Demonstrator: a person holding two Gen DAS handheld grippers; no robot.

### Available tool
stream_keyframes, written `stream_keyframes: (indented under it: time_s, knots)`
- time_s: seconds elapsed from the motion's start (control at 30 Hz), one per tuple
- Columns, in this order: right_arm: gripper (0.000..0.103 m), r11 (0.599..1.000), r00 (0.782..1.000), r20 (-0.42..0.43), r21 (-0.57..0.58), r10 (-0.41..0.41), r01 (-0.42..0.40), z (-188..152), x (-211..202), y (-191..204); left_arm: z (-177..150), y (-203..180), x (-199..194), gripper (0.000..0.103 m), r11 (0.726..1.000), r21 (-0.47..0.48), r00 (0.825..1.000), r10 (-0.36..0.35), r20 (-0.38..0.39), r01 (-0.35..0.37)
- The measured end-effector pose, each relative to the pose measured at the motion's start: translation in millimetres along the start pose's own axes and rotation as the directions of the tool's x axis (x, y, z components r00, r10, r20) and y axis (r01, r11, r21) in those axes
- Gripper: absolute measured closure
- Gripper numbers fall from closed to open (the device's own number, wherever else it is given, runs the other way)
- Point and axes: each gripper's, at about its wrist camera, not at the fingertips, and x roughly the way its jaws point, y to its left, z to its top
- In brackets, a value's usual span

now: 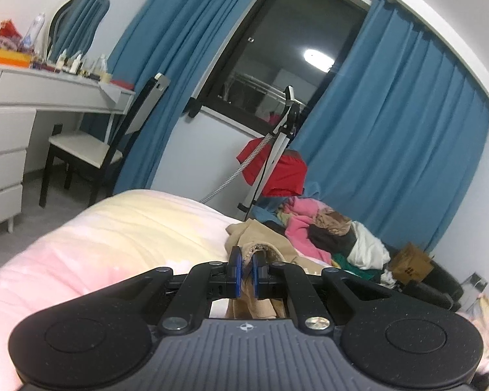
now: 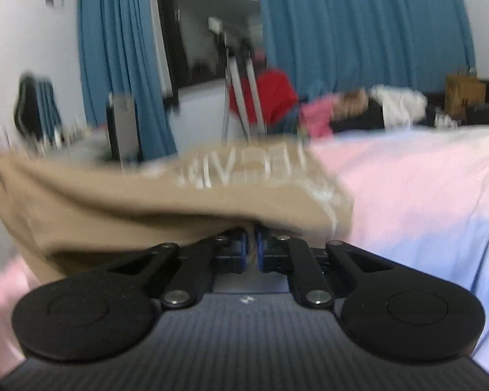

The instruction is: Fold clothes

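A tan garment [image 1: 260,238] with pale lettering lies across the pink and yellow bed cover [image 1: 120,228]. My left gripper [image 1: 247,268] is shut on a bunched edge of it, which hangs down between the blue pads. In the right wrist view the same tan garment [image 2: 146,192] stretches leftward over the bed, blurred by motion. My right gripper [image 2: 251,242] is shut on the lower edge of that cloth, with a strip of tan fabric showing between its pads.
A pile of mixed clothes [image 1: 329,234] sits at the far side of the bed. Behind it stand a tripod-like stand [image 1: 277,150] with a red cloth, blue curtains and a dark window. A white dresser [image 1: 32,97] and chair [image 1: 91,150] stand at left.
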Motion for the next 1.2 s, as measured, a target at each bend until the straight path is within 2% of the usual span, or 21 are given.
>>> stream_keyframes:
  time_s: [0.1,0.2,0.27,0.37,0.43,0.47,0.53,0.57,0.63,0.67,0.73,0.8,0.9,1.0,1.07,1.1,1.13,1.2]
  knots:
    - [0.099,0.999,0.994,0.108,0.013,0.037,-0.038,25.7,-24.5,-4.5,-5.7,-8.6,3.9,0.096,0.997,0.073,0.998,0.029,-0.049,-0.026]
    - [0.099,0.997,0.988,0.140,0.001,0.070,-0.071,41.1,-41.8,-8.7,-14.8,-20.1,12.0,0.094,0.978,0.193,0.988,0.105,-0.117,-0.081]
    - [0.099,0.997,0.989,0.127,-0.003,0.075,-0.076,41.3,-46.9,-13.2,-25.8,-28.3,19.8,0.090,0.948,0.296,0.968,0.176,-0.178,-0.118]
    - [0.099,0.997,0.996,0.058,0.035,0.074,-0.076,33.8,-44.1,-17.7,-42.0,-36.5,26.3,0.081,0.905,0.395,0.935,0.265,-0.236,-0.157]
    - [0.099,0.993,0.997,0.007,0.082,0.080,-0.080,30.1,-39.1,-21.8,-48.6,-42.5,19.0,0.078,0.885,0.436,0.929,0.287,-0.233,-0.164]
    - [0.099,0.991,0.996,-0.014,0.104,0.084,-0.082,28.5,-37.8,-23.0,-50.1,-47.1,12.6,0.076,0.876,0.455,0.933,0.285,-0.222,-0.160]
    - [0.099,0.991,0.997,-0.036,0.113,0.075,-0.071,26.9,-38.7,-23.2,-49.8,-59.0,-5.7,0.066,0.865,0.485,0.955,0.242,-0.170,-0.133]
    - [0.099,0.991,0.996,-0.047,0.115,0.071,-0.065,26.4,-39.2,-23.4,-48.4,-64.2,-15.4,0.065,0.862,0.493,0.968,0.208,-0.139,-0.115]
    - [0.099,0.989,0.995,-0.064,0.132,0.075,-0.066,26.5,-39.7,-25.2,-49.5,-75.6,-32.6,0.065,0.858,0.512,0.990,0.110,-0.089,-0.049]
    - [0.099,0.987,0.994,-0.069,0.147,0.078,-0.068,26.3,-39.7,-26.1,-54.3,-83.7,-38.6,0.065,0.843,0.538,0.996,0.052,-0.079,-0.002]
    - [0.098,0.984,0.994,-0.081,0.168,0.079,-0.065,25.2,-39.0,-28.4,-69.4,-102.0,-44.5,0.065,0.793,0.603,0.995,-0.050,-0.083,0.090]
    - [0.097,0.983,0.992,-0.095,0.176,0.078,-0.060,23.5,-37.1,-30.8,-93.4,-120.4,-35.3,0.062,0.734,0.661,0.986,-0.091,-0.136,0.159]
    - [0.096,0.980,0.988,-0.125,0.188,0.085,-0.061,21.5,-32.8,-34.9,-138.9,-137.3,-2.7,0.060,0.638,0.745,0.974,-0.042,-0.221,0.196]
    - [0.094,0.982,0.983,-0.166,0.181,0.084,-0.054,19.2,-27.7,-36.6,-175.0,-144.5,30.7,0.057,0.527,0.834,0.973,0.047,-0.225,0.167]
    - [0.077,0.986,0.979,-0.187,0.158,0.077,-0.048,17.9,-25.4,-36.2,-185.8,-141.9,46.8,0.056,0.489,0.864,0.976,0.097,-0.193,0.122]
    - [0.052,0.987,0.979,-0.190,0.152,0.077,-0.048,17.0,-25.2,-35.4,-187.5,-138.3,51.7,0.057,0.489,0.867,0.978,0.116,-0.172,0.094]
    - [0.030,0.987,0.980,-0.184,0.152,0.076,-0.048,15.9,-25.7,-34.8,-187.1,-133.5,54.7,0.059,0.501,0.863,0.980,0.132,-0.148,0.063]
    - [0.023,0.986,0.983,-0.165,0.161,0.079,-0.053,14.1,-27.5,-33.0,-176.2,-123.7,56.0,0.066,0.562,0.827,0.980,0.143,-0.136,0.033]
